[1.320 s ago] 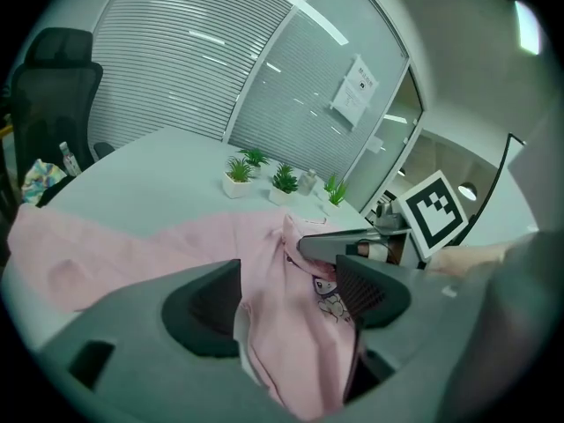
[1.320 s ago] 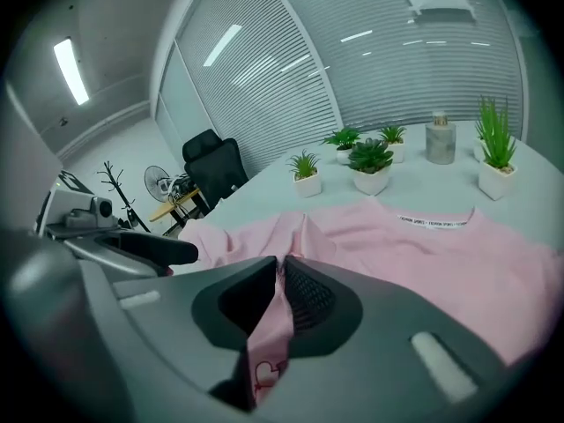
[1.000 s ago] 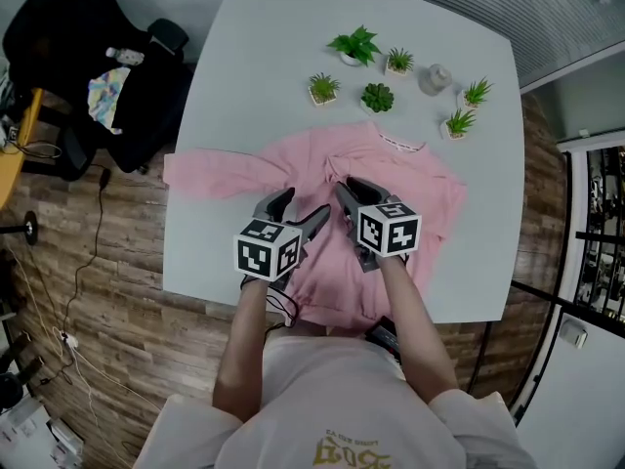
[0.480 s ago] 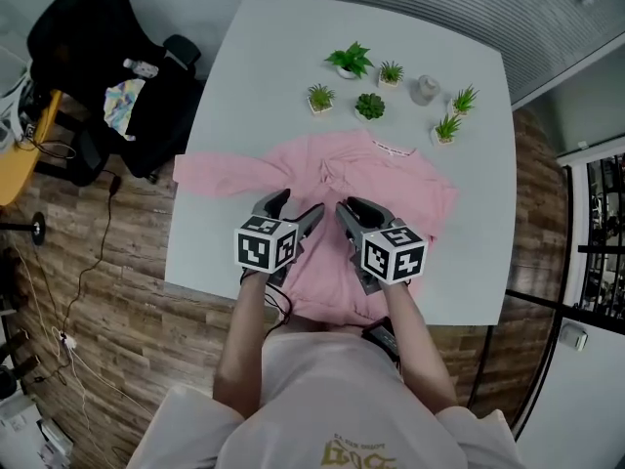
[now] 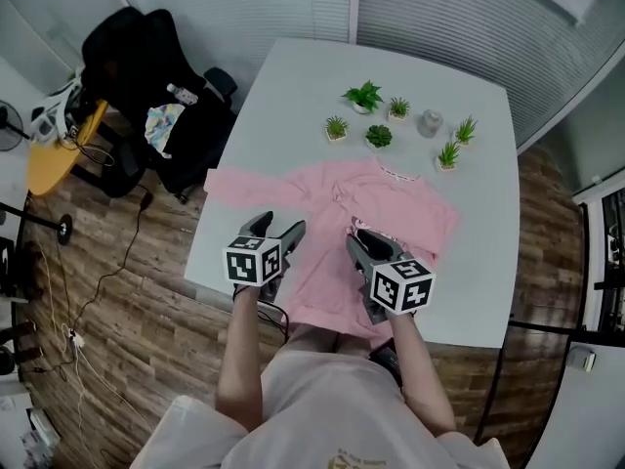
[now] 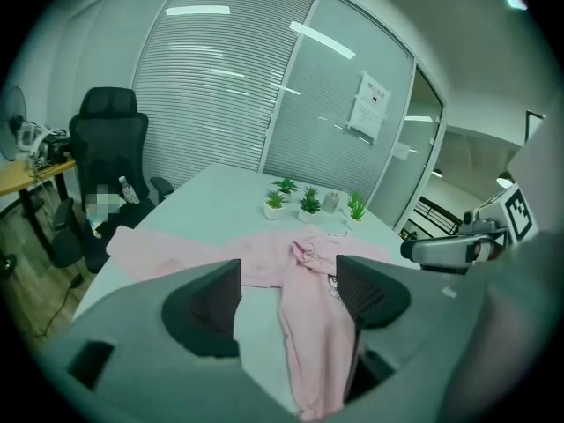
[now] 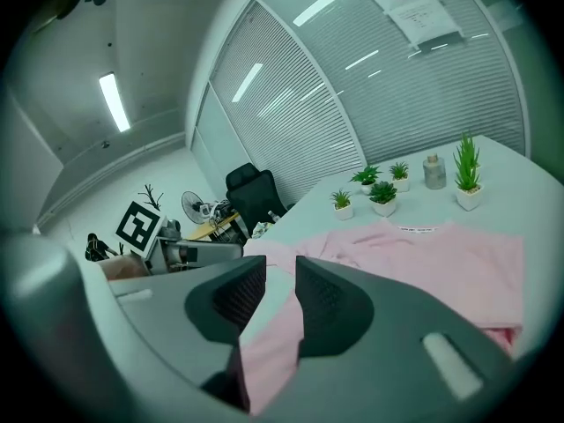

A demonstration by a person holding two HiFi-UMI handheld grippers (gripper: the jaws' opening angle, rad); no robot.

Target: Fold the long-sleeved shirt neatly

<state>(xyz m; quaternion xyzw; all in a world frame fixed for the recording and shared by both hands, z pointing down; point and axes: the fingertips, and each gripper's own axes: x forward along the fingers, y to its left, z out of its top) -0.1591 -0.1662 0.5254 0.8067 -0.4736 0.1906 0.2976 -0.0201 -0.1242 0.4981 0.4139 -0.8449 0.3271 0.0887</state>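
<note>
Currently both grippers hover over the near part of a pale table (image 5: 293,96), and neither holds anything. On the left gripper (image 6: 289,282) the jaws stand wide apart, with only table and cloth showing well beyond them. On the right gripper (image 7: 280,291) the jaws are close but parted by a narrow slot. Through it I see table and pink cloth lying below, with nothing pinched.

Under and ahead of both lies the shirt (image 5: 400,203), pink and flat on the table. Its collar points away from me and its hem (image 5: 327,311) is at the near edge. No sleeve sticks out on my right. A bunched fold (image 6: 304,254) near the chest looks to me like that sleeve already turned in over the body. The left sleeve (image 5: 242,186) is spread straight out to my left. Its long axis runs across the table and its end reaches the table's left edge.

I judge the next move turns on that sleeve. It lies ahead and to the left of the left gripper, which is plainly the nearer one. The right gripper sits over the body, well apart from the sleeve's end. Beyond the collar stands a cluster of small plants (image 5: 379,136), near the cloth but not touching it.
</note>
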